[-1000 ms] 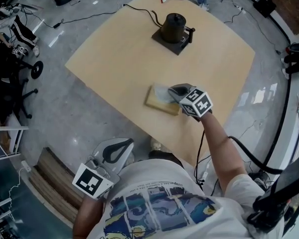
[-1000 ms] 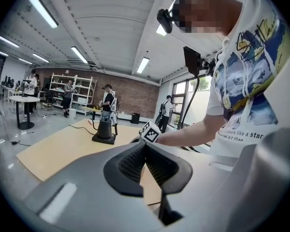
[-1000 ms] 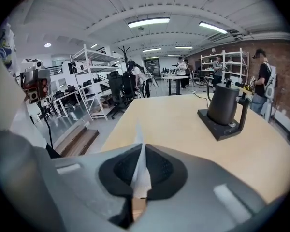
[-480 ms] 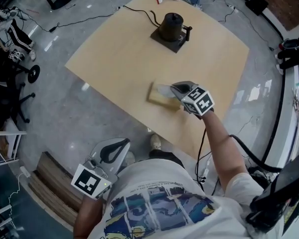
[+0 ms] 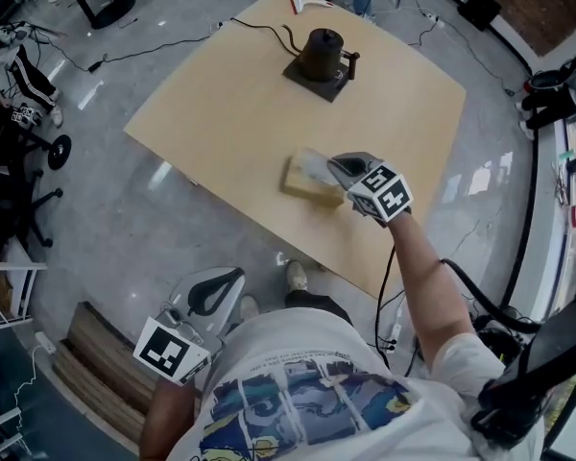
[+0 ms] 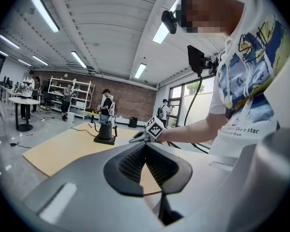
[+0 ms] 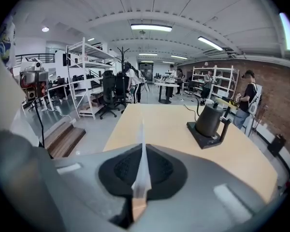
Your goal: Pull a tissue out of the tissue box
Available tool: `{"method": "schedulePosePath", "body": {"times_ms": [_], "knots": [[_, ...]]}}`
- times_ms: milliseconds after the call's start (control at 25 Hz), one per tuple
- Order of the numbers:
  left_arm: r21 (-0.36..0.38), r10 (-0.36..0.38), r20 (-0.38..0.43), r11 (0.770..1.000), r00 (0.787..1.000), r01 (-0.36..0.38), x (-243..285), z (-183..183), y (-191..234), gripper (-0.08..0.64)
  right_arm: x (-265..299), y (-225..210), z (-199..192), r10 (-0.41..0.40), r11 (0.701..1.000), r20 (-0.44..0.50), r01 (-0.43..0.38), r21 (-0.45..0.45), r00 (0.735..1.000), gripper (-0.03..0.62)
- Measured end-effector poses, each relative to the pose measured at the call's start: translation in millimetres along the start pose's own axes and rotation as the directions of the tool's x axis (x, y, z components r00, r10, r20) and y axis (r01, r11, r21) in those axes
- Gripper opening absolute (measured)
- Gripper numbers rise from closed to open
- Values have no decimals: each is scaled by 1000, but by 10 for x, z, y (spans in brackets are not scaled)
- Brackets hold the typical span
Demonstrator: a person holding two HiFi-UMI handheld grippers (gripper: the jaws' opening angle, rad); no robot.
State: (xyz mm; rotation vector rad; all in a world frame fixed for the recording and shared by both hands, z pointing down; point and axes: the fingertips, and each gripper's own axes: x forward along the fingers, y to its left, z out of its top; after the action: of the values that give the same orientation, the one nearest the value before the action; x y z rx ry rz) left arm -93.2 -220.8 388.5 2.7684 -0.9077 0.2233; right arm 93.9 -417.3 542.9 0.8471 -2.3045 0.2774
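Right gripper (image 7: 141,170) pinching tissue (image 7: 142,144) | long axis along jaws, toward tissue box (image 5: 305,185)

The table (image 5: 221,113) is showing a pale, matt wood-look top, and the tissue box (image 5: 302,182) on it is looking like light wood too, with thin, soft white paper tissue (image 7: 143,178) rising from it. Beyond the tissue box, the kettle (image 5: 322,56) is giving off a dark, dull sheen, while the grey floor (image 5: 134,219) is shining glossy. Over the tissue box, the right gripper (image 5: 338,168) is showing a smooth matt grey plastic shell and black ribbed pads (image 7: 121,170).
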Motion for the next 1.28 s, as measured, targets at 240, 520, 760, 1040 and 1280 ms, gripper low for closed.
{"method": "schedulePosePath", "body": {"times_ms": [240,520,760,1040,1280], "knots": [[7,-15,10,1000,1000,15,-145,-19,-35,3,-170,44,184,-48,999,33,49,-12,998,3],[33,-46,17,998,999,45,-271,-4,-105,3,-424,184,347,-98,995,72,100,-26,993,3],[51,-80,14,996,997,79,-417,-16,-141,3,-670,517,501,-117,993,111,119,-15,987,3],[61,-150,13,987,989,149,-557,-94,-269,3,-962,1066,600,-133,990,153,137,-17,979,3],[75,-195,17,978,981,193,-681,-181,-390,3,-1148,1533,651,-132,990,184,140,-31,974,3]]}}
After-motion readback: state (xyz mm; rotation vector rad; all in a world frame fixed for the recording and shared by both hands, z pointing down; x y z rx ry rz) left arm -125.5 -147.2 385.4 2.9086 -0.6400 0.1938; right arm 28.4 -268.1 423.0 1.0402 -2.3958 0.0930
